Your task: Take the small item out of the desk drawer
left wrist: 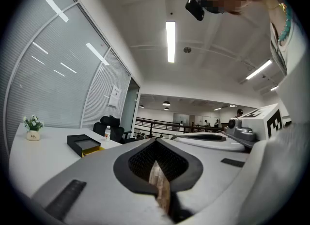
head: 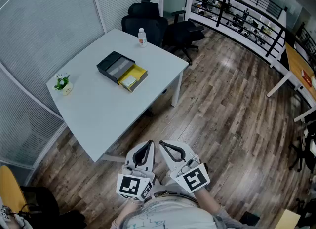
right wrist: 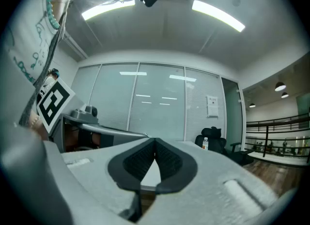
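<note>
Over on the white rectangular tabletop (head: 98, 109) sits the black box-shaped desk drawer unit (head: 114, 65). Its yellow drawer (head: 134, 78) is already slid out toward the near side, and the small pale flat item (head: 129, 81) is lying inside it. It's honestly too small from here to say what it is, but it looks like a card or a little pad. My guess is it's light, thin and fairly stiff, and probably a bit slippery against the drawer floor. I'd come in from above and pinch it across its narrow sides or lift one edge, since the drawer walls don't leave much room. The whole unit looks light enough to skid, so bracing the black casing with the other tool seems smart. Neither tool is anywhere near it yet. The left gripper (head: 146, 149) and the right gripper (head: 167, 148) are both held low by the person's body, well away from the drawer. Both have their fingers pressed together on nothing. Count-wise: one drawer unit, one open drawer, one item that I can see, one clear plastic water bottle (head: 142, 37) at the far edge, one tiny potted plant (head: 63, 83) at the left corner, and at least two black office chairs (head: 143, 18) behind the tabletop.
</note>
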Demonstrator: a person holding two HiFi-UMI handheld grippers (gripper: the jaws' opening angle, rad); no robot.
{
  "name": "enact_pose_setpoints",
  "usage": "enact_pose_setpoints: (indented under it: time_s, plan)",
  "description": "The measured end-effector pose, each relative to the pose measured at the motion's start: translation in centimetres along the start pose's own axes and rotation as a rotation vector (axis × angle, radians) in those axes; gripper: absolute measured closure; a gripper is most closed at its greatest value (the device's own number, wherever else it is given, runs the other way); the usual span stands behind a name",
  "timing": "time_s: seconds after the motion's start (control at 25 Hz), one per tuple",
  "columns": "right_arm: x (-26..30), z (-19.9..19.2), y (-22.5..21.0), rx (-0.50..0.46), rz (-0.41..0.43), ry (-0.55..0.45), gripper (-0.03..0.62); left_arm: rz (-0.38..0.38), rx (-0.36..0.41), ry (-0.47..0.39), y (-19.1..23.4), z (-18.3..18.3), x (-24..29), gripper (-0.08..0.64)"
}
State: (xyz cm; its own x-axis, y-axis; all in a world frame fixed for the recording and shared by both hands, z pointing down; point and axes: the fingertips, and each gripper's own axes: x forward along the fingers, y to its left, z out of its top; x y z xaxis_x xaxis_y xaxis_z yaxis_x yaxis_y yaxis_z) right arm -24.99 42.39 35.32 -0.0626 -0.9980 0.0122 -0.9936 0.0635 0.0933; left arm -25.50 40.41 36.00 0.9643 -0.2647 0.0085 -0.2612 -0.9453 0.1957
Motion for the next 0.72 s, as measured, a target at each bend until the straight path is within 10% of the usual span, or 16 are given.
enact_pose_setpoints:
  time_s: [0.72]
  plan:
    - [-1.8, -0.1, -2.7, 0.003, 0.024, -0.027, 0.590, 0.041, 0.015, 0.016, -2.2, -0.7, 1.7, 0.563]
